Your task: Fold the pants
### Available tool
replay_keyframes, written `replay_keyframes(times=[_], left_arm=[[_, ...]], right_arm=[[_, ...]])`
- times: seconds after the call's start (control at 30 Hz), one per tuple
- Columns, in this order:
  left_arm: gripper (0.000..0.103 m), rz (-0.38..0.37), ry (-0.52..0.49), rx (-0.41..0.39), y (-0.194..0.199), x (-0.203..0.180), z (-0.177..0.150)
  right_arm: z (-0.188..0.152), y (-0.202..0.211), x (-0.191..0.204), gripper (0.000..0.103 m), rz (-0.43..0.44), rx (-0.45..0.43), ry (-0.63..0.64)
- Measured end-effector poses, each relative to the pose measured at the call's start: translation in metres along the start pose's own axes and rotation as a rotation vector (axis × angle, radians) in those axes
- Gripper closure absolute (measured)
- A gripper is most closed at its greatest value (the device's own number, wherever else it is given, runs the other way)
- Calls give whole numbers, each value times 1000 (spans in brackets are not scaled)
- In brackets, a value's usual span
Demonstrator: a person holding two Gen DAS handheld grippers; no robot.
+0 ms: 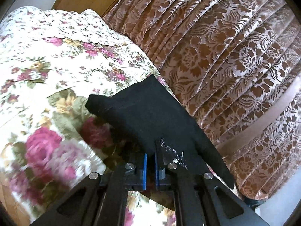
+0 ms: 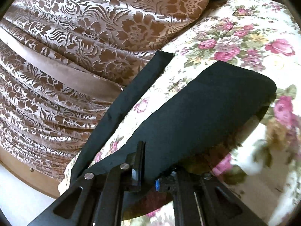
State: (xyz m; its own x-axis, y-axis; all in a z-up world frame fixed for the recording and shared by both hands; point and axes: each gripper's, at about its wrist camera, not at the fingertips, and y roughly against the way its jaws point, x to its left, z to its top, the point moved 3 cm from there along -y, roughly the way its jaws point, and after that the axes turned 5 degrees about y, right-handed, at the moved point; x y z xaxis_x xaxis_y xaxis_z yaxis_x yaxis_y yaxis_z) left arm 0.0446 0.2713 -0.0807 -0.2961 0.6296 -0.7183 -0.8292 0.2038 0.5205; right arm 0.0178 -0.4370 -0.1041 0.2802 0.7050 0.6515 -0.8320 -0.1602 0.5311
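The black pants [image 1: 146,113] lie on a floral bedspread [image 1: 56,66], one end lifted off it. My left gripper [image 1: 150,150] is shut on a corner of the pants, and the cloth runs out from between its blue pads [image 1: 144,167]. In the right wrist view the pants [image 2: 207,103] drape over my right gripper [image 2: 150,160], which is shut on the cloth. The pants hide its right finger. A narrow black strip of the pants [image 2: 129,98] lies along the edge of the bed.
Brown pleated fabric with a pale flower pattern [image 1: 225,47] [image 2: 75,47] rises right beside the bedspread [image 2: 235,33]. A wooden edge [image 2: 18,167] and pale floor show below it at the lower left of the right wrist view.
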Motion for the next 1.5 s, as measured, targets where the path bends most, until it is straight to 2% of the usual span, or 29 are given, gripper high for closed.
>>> replay_keyframes(times=[0.13,0.27,0.37,0.6,0.73,0.83,0.97,1.0,1.03,1.07,1.1,1.2,1.33,1.4,1.5], left_arm=[[97,21,-17,0,26,9,-15],[97,50,12,16,40,24,-30],[97,89,5,37,41,33,-43],[97,120,0,57,37,43,-54],[95,121,-50,52,32,38,-52],[90,144,-90,53,26,37,-49],[70,158,-39,41,18,48,-37],[69,159,-21,36,17,52,-35],[74,157,2,32,16,56,-31],[93,162,20,29,16,59,-29],[96,163,42,26,17,62,-27],[97,144,77,13,26,62,-24],[97,125,52,-22,46,50,-21],[97,138,5,-33,51,45,-22],[95,208,-32,0,43,55,-29]], right_arm=[[-10,17,-11,94,-11,23,-1],[-21,30,-26,94,-26,40,-14],[-30,32,-38,94,-46,54,-33],[-44,23,-57,94,-71,88,-80],[-37,25,-59,85,-67,75,-84],[-28,29,-69,82,-78,41,-129],[-16,35,-83,82,-138,2,-143],[-13,36,-86,82,-163,-6,-140],[-11,37,-88,85,-171,-11,-135],[-9,40,-88,91,-181,-20,-121],[-7,41,-86,92,-198,-28,-97],[-4,48,-81,94,-224,-48,-50],[0,59,-79,95,-245,-96,-40],[1,60,-76,95,-268,-110,-13],[-3,52,-79,94,-316,-68,12]])
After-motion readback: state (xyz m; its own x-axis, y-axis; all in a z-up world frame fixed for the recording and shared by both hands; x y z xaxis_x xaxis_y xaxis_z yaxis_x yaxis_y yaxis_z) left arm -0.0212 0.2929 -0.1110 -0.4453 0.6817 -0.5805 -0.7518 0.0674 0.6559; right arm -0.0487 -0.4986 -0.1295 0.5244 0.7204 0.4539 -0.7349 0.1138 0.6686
